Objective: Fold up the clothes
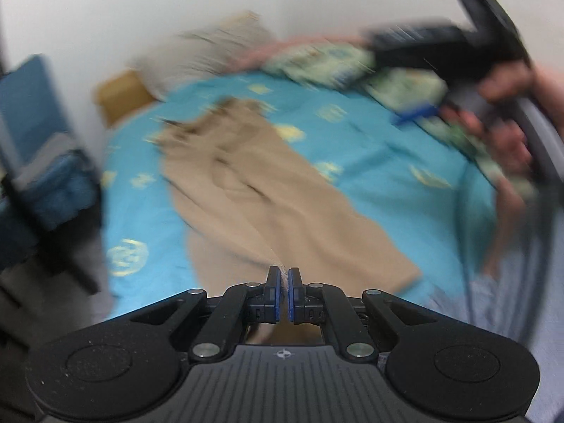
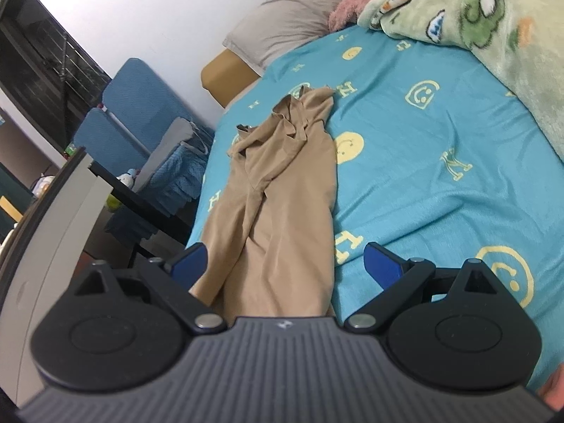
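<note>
We list first the bed (image 2: 423, 134), covered by a turquoise sheet printed with yellow smiley faces and letters. At its far side lies a green cartoon-print blanket (image 2: 493, 24) with a pink edge, and beside that a grey pillow (image 2: 292, 17) against the white wall. Off the bed's left edge stands a blue chair (image 2: 134, 105) with blue cloth draped over it.

Next, the tan garment (image 2: 282, 194): it lies lengthwise on the sheet, near the bed's left edge, bunched and creased at its far end.

Then the right tongs (image 2: 285, 264), their blue pads spread wide, one on either side of the garment's near end, pressing on nothing. Our other view shows a hand (image 1: 507, 81) gripping them.

Last, the left tongs (image 1: 284, 282), closed nearly pad to pad, with a thin strip of tan fabric pinched between them; that view is blurred.
</note>
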`<action>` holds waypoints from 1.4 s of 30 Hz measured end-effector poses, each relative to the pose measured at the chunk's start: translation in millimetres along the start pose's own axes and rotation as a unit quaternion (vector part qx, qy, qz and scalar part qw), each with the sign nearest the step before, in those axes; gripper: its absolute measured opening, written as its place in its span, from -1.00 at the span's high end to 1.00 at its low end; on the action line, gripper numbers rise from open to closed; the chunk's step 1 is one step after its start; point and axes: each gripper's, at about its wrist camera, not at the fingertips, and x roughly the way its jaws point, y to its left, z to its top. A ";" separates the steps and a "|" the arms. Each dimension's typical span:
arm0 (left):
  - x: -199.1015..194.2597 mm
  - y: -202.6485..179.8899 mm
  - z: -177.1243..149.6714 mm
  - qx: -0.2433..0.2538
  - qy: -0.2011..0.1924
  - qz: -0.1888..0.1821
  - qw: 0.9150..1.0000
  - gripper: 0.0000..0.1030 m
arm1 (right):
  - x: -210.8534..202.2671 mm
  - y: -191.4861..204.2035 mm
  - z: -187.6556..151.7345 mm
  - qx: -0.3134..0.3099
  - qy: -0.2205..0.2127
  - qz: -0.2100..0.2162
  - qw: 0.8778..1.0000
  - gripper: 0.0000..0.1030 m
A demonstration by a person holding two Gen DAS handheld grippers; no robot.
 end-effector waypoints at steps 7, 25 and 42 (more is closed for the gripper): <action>26.7 52.4 -11.0 -0.142 0.047 -0.110 0.983 -0.04 | 15.3 -25.0 -16.7 0.078 0.067 0.035 0.994 -0.87; 98.5 149.5 -58.4 -0.408 0.136 -0.085 0.899 -0.48 | 62.7 -21.2 -73.0 0.043 0.213 -0.045 0.975 -0.46; 96.1 145.9 -63.9 -0.389 0.171 -0.076 0.902 0.50 | 64.3 31.4 -110.1 -0.129 0.268 -0.099 0.950 -0.52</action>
